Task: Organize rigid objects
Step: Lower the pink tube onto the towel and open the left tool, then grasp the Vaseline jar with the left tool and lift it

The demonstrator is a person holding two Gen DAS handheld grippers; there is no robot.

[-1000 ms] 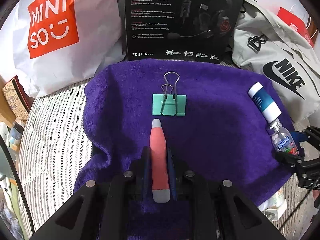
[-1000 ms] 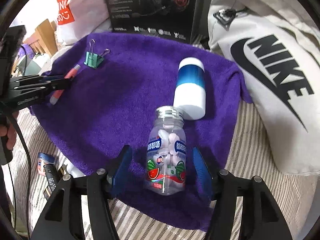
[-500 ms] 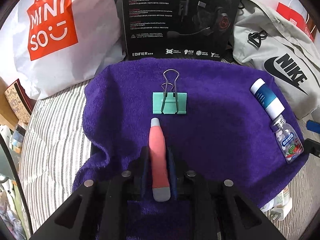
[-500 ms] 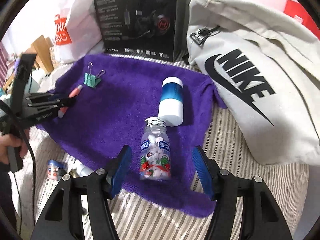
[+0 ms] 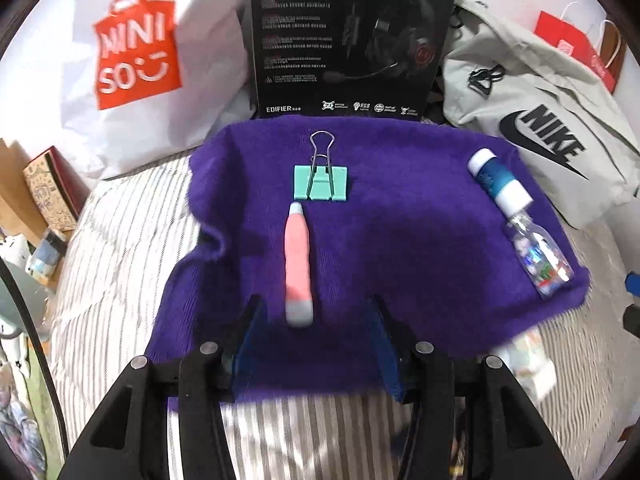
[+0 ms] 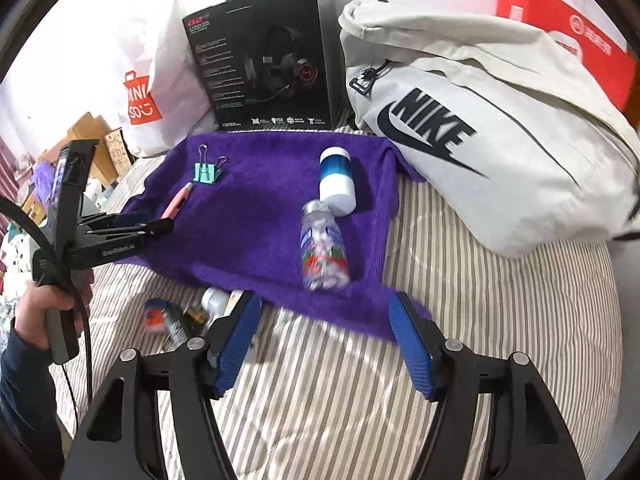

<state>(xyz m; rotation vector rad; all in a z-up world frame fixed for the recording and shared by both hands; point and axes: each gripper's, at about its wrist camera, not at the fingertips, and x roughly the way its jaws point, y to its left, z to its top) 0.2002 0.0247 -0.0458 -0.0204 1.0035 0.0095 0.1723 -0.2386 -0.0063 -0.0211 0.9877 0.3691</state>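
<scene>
A pink pen [image 5: 298, 264] with grey ends lies free on the purple towel [image 5: 420, 240], just below a green binder clip [image 5: 320, 182]. My left gripper [image 5: 316, 336] is opening; only the pen's near grey end sits between the tips, untouched. At the towel's right edge lie a blue-and-white bottle [image 5: 498, 180] and a clear candy bottle [image 5: 540, 256]. In the right wrist view my right gripper [image 6: 326, 340] is opening over the striped bedding, with nothing between its pads. The candy bottle [image 6: 324, 252] lies ahead of it, then the blue-and-white bottle [image 6: 338, 182]. The left gripper [image 6: 166, 226] shows beside the pen [image 6: 176, 202].
A black headset box [image 5: 352, 36] stands behind the towel, flanked by a white Miniso bag [image 5: 132, 48] and a grey Nike bag [image 6: 480, 140]. A red box [image 6: 568, 36] sits at the far right. Small loose items [image 6: 164, 316] lie on the striped bedding [image 6: 480, 320] by the towel's near left edge.
My left jaws were shut on the pink pen and have now spread and drawn back, leaving it on the towel. My right gripper has pulled back and up from the candy bottle.
</scene>
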